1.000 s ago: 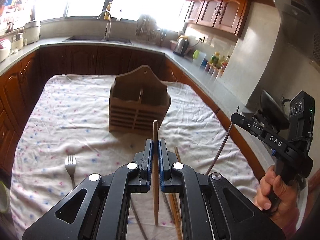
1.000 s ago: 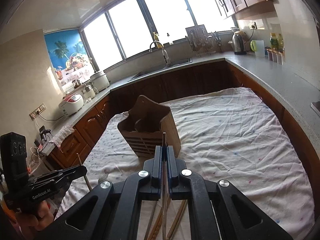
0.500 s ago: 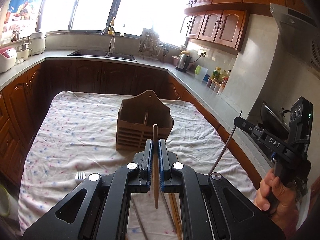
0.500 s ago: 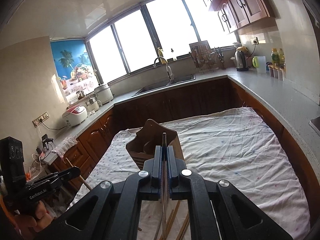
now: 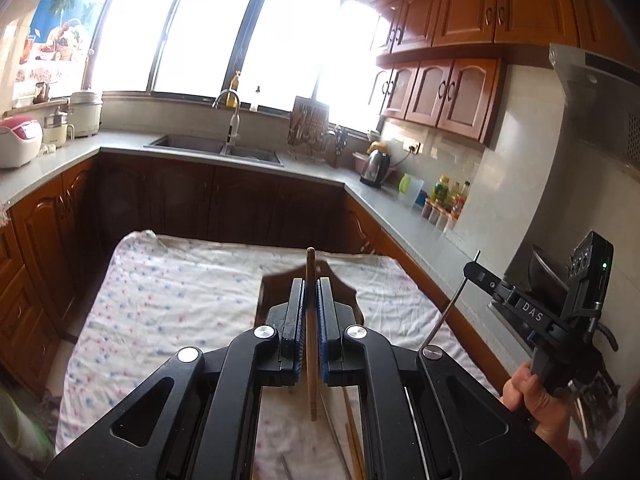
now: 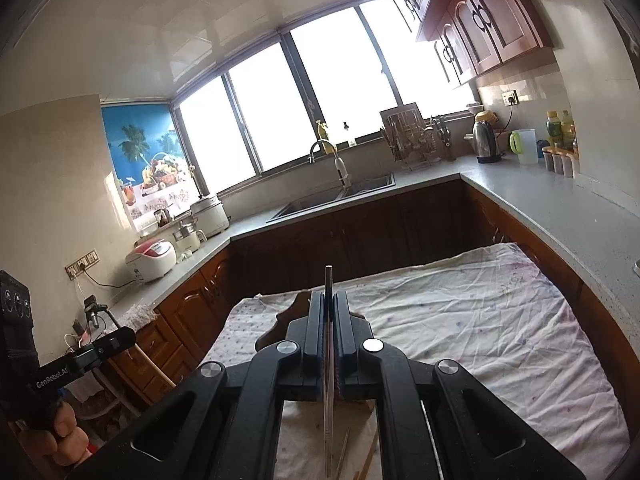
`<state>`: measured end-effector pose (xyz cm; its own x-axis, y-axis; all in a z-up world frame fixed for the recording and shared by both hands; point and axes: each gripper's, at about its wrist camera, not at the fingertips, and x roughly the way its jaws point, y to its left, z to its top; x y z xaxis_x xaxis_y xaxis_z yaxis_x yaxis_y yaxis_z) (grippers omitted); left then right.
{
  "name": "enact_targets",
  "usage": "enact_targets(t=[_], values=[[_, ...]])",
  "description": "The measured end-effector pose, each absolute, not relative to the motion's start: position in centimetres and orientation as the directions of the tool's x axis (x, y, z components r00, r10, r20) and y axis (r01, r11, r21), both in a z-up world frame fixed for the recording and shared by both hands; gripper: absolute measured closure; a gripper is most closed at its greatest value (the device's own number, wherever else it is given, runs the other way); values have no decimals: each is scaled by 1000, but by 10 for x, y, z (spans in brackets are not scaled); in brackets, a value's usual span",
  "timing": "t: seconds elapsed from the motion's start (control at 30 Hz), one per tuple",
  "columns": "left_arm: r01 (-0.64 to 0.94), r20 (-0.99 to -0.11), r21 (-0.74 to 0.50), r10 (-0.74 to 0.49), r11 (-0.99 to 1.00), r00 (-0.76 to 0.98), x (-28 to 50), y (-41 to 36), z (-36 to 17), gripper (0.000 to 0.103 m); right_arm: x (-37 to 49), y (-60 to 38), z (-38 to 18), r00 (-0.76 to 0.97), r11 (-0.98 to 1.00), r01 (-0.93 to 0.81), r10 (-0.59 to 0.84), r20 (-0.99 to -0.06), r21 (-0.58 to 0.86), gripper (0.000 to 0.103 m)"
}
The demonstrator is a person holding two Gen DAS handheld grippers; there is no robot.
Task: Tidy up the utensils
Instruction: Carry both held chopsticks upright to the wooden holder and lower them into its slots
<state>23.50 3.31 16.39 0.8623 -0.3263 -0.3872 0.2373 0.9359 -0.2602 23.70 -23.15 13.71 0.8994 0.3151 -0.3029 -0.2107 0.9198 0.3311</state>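
Observation:
My left gripper [image 5: 311, 286] is shut on a wooden chopstick [image 5: 311, 344] that stands upright between the pads. My right gripper [image 6: 329, 298] is shut on a thin metal chopstick [image 6: 329, 380], also upright; it shows in the left wrist view [image 5: 476, 268] with the metal stick [image 5: 446, 312] slanting down. The brown wooden utensil holder [image 5: 272, 284] stands on the cloth-covered table [image 5: 180, 292], mostly hidden behind my left fingers; in the right wrist view its edge [image 6: 292, 314] peeks out left of the fingers. More chopsticks [image 5: 352, 432] lie on the cloth below.
Dark wood cabinets and a grey counter [image 5: 404, 224] wrap around the table on the far and right sides. A sink with a tap [image 5: 232, 136], a kettle [image 5: 374, 166] and bottles stand on the counter. Loose sticks [image 6: 370, 456] lie on the cloth.
Both grippers have risen and tilted up with their chopsticks. The holder has sunk behind the fingers, and the fork at the left has dropped out of view.

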Motion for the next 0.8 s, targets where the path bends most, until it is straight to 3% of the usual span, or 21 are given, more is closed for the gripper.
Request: enact_targets(t=[0.4, 0.8], values=[[214, -284, -253, -283, 944, 916, 311, 43, 210, 98, 308, -229, 171, 942, 915, -200, 278, -188, 350, 99], [156, -332, -287, -251, 945, 909, 373, 35, 134, 98, 354, -227, 105, 949, 914, -170, 252, -188, 368, 99]])
